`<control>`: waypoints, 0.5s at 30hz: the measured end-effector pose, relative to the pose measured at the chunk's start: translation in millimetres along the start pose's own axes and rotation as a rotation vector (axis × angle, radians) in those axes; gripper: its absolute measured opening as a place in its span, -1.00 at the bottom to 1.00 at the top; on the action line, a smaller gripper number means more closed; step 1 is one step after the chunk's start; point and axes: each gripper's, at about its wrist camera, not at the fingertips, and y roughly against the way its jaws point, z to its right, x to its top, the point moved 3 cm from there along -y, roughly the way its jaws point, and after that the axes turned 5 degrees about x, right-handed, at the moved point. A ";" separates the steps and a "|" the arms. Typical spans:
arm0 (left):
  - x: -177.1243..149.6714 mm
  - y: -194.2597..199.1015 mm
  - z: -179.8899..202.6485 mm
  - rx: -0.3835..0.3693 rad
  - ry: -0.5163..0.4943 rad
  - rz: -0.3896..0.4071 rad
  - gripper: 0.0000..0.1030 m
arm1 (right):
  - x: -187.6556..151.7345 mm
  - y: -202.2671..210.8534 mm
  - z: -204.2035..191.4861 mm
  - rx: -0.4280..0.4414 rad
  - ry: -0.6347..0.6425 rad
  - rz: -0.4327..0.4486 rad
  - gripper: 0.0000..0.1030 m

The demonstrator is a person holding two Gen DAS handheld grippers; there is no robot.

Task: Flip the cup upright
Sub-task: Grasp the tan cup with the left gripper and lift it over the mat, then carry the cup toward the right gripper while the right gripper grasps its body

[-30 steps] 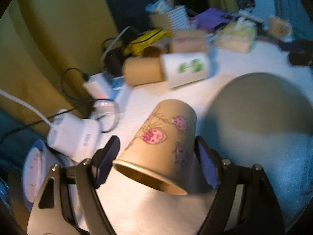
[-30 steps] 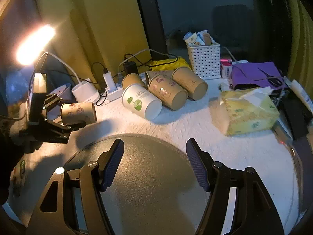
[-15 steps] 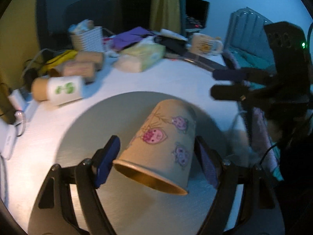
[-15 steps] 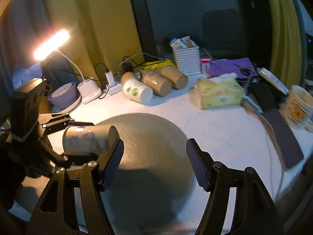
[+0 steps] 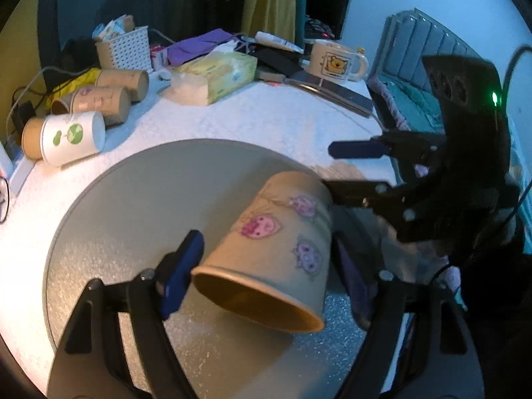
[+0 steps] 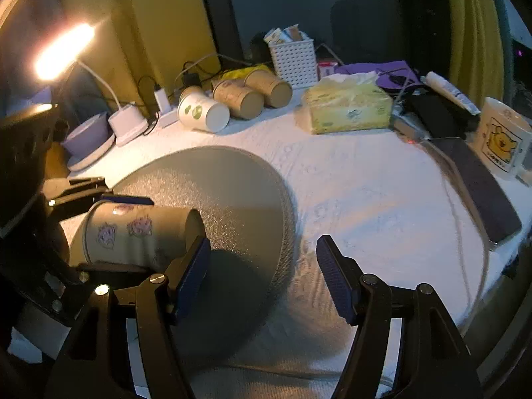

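My left gripper (image 5: 266, 266) is shut on a brown paper cup with pink and purple cartoon prints (image 5: 279, 242). The cup lies sideways above the round grey mat (image 5: 133, 206), its open mouth toward the camera and its base toward the right gripper. In the right wrist view the same cup (image 6: 139, 232) is held horizontally over the mat's (image 6: 239, 186) left part. My right gripper (image 6: 262, 276) is open and empty, its left pad close beside the cup's base. It shows in the left wrist view (image 5: 359, 166) just beyond the cup.
Three paper cups lie on their sides at the back (image 6: 232, 103), next to a white basket (image 6: 292, 56), a yellow tissue pack (image 6: 349, 106) and a bear mug (image 6: 502, 143). A lit desk lamp (image 6: 63, 50), chargers and cables crowd the back left. A dark flat device (image 6: 478, 186) lies at right.
My left gripper has carried the cup from the table's left side over the grey mat and swung toward the right gripper. The right gripper has drawn close to the cup's base, still open.
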 end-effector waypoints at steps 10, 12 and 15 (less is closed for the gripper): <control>-8.3 5.0 -5.4 0.028 0.017 -0.023 0.75 | -5.6 -8.7 -12.7 0.004 0.050 -0.031 0.35; -10.7 8.3 -6.5 0.032 0.025 -0.021 0.79 | -7.3 -6.9 -14.7 0.003 0.057 -0.032 0.35; -13.7 14.6 -8.5 0.046 0.035 -0.015 0.79 | -10.0 -4.2 -21.3 0.004 0.075 -0.037 0.35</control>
